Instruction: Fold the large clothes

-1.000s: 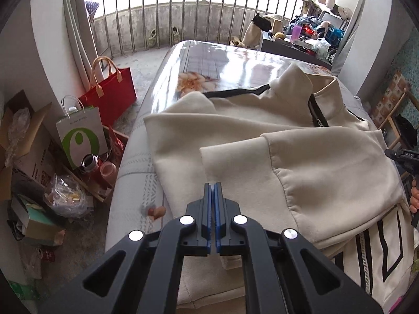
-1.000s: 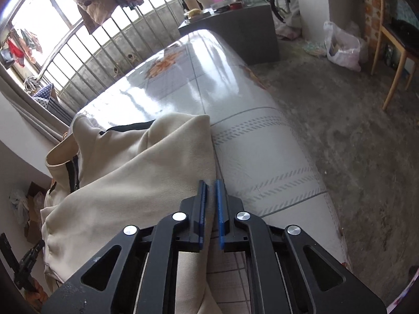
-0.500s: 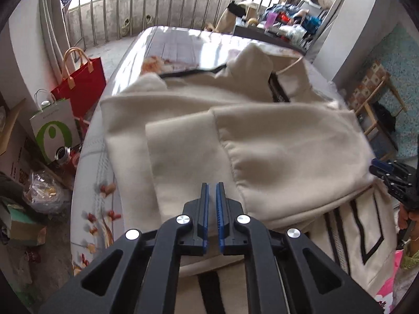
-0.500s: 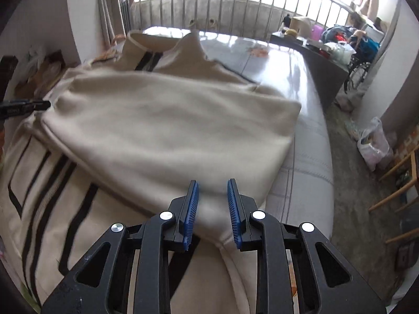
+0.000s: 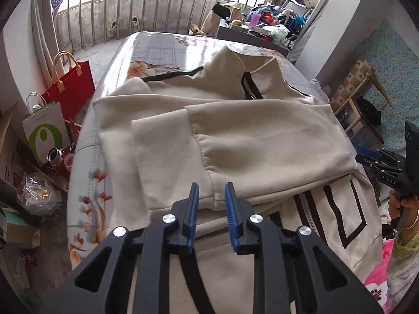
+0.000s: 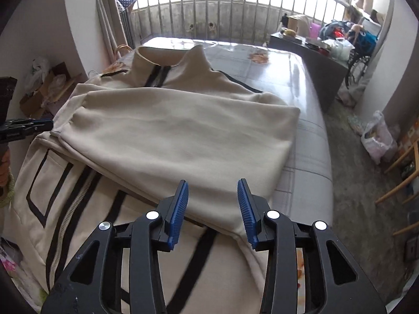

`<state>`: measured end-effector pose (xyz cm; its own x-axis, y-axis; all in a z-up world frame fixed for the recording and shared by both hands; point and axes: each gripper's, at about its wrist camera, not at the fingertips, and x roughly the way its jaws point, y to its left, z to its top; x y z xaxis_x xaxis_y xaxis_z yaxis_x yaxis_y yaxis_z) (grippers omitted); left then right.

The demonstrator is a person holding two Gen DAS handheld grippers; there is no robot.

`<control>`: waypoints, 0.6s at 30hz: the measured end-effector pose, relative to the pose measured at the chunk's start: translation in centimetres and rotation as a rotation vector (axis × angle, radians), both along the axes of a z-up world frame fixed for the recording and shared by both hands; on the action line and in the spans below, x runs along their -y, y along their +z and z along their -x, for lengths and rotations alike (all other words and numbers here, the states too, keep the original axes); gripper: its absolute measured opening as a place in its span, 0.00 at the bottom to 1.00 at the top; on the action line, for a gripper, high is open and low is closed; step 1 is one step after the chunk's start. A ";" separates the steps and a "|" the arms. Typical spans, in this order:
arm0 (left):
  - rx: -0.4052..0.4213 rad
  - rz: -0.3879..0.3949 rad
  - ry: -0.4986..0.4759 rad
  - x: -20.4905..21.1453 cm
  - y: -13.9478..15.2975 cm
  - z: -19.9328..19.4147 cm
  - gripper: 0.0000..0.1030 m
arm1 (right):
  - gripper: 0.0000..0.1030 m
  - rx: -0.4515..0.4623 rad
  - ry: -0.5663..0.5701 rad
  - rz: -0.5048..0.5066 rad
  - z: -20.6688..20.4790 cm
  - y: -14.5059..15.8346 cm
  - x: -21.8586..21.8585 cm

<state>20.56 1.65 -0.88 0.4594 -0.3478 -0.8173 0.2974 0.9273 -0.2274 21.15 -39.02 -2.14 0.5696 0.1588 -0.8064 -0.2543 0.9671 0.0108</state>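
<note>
The jacket (image 5: 262, 141) lies spread on the bed (image 5: 167, 52), collar toward the railing, with both sleeves laid across the chest so the bulk sits inside the body's outline, ready, I judge, for the hem half to be folded up over them. The left gripper (image 5: 211, 201) hovers just above the cuff (image 5: 207, 172) of the upper sleeve, its jaws opening with nothing pinched between them. The right gripper (image 6: 212, 201) hangs over the sleeve's folded edge near the bed's side, jaws also opening (wider than the left's) and empty. The cloth is thick, matt cream fleece that holds soft rounded folds; black stripes and a zip (image 6: 73, 209) run down the lower front. The bed cover looks like glossy plastic, though glare makes that uncertain.
</note>
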 end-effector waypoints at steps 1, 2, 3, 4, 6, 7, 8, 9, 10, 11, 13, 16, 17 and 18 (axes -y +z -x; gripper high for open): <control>-0.011 -0.008 -0.011 0.7 -0.5 -0.2 0.23 | 0.40 -0.003 0.009 -0.001 -0.2 -0.3 -0.7; -0.028 -0.024 -0.020 1.2 -1.1 -0.4 0.25 | 0.40 -0.013 0.011 -0.003 -0.4 -0.7 -1.1; -0.048 -0.053 -0.024 1.8 -1.8 -0.5 0.26 | 0.40 -0.032 0.013 -0.004 -0.7 -1.3 -1.6; -0.047 -0.077 -0.022 2.0 -2.2 -0.3 0.26 | 0.40 -0.053 0.012 -0.004 -0.8 -1.9 -1.8; -0.043 -0.090 -0.029 2.0 -2.3 0.1 0.27 | 0.43 -0.115 -0.001 0.006 -1.1 -3.4 -2.0; -0.057 -0.089 -0.027 1.8 -2.3 0.2 0.27 | 0.43 -0.121 -0.010 0.006 -0.8 -3.5 -2.1; -0.074 -0.081 -0.019 1.4 -2.2 0.5 0.28 | 0.44 -0.127 -0.023 0.012 -0.3 -3.4 -2.1; -0.081 -0.073 -0.008 0.9 -2.0 0.9 0.28 | 0.44 -0.135 -0.040 0.024 0.0 -3.1 -2.1; -0.078 -0.067 0.001 0.3 -1.7 1.4 0.28 | 0.45 -0.129 -0.057 0.026 0.6 -2.6 -2.1; -0.068 -0.062 0.011 -0.2 -1.3 2.0 0.33 | 0.47 -0.121 -0.064 0.010 1.3 -1.9 -2.0; -0.045 -0.048 0.038 -1.4 -0.4 3.7 0.42 | 0.57 -0.108 -0.072 -0.040 3.2 -0.7 -2.0; -0.024 -0.031 0.083 -2.9 0.4 6.6 0.49 | 0.68 -0.090 -0.068 -0.081 6.5 0.5 -2.9; -0.023 -0.027 0.095 -3.3 0.4 7.6 0.51 | 0.69 -0.089 -0.067 -0.082 7.5 0.5 -3.4; -0.022 -0.024 0.106 -3.6 0.4 8.6 0.54 | 0.71 -0.087 -0.071 -0.084 8.5 0.5 -4.0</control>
